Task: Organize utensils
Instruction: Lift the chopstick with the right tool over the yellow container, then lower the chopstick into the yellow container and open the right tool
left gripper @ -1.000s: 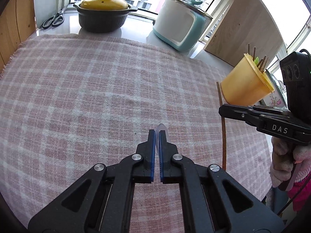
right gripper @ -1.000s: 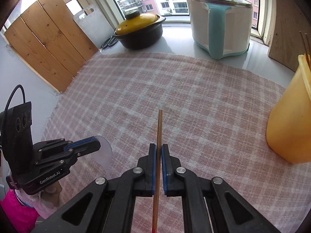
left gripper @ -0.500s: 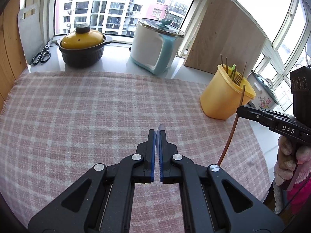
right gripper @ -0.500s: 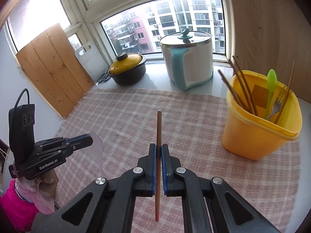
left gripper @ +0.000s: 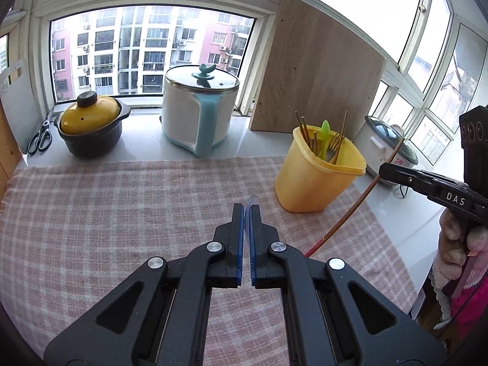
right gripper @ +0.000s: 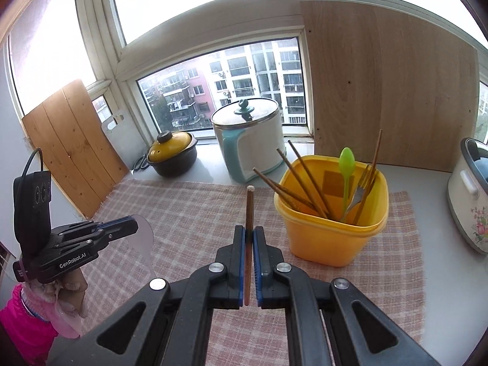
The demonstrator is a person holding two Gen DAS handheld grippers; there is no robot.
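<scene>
My right gripper (right gripper: 249, 228) is shut on a brown wooden chopstick (right gripper: 249, 206), held upright above the cloth, left of the yellow utensil tub (right gripper: 331, 238). The tub holds several chopsticks, a green spoon (right gripper: 347, 160) and a fork. In the left wrist view the chopstick (left gripper: 355, 206) slants by the right gripper (left gripper: 389, 172), right of the tub (left gripper: 314, 180). My left gripper (left gripper: 247, 209) is shut on a clear plastic spoon (left gripper: 252, 206); its bowl (right gripper: 143, 236) shows in the right wrist view, lifted above the cloth.
A pink checked cloth (left gripper: 91, 213) covers the table. On the sill behind stand a yellow-lidded dark pot (left gripper: 90, 128), a white and teal cooker (left gripper: 198, 113), scissors (left gripper: 39, 138) and a wooden board (left gripper: 314, 82). A flowered rice cooker (right gripper: 469, 195) sits right of the tub.
Both grippers have risen and tilted up from the cloth. The chopstick has moved up and closer to the tub, which now shows fully with its contents.
</scene>
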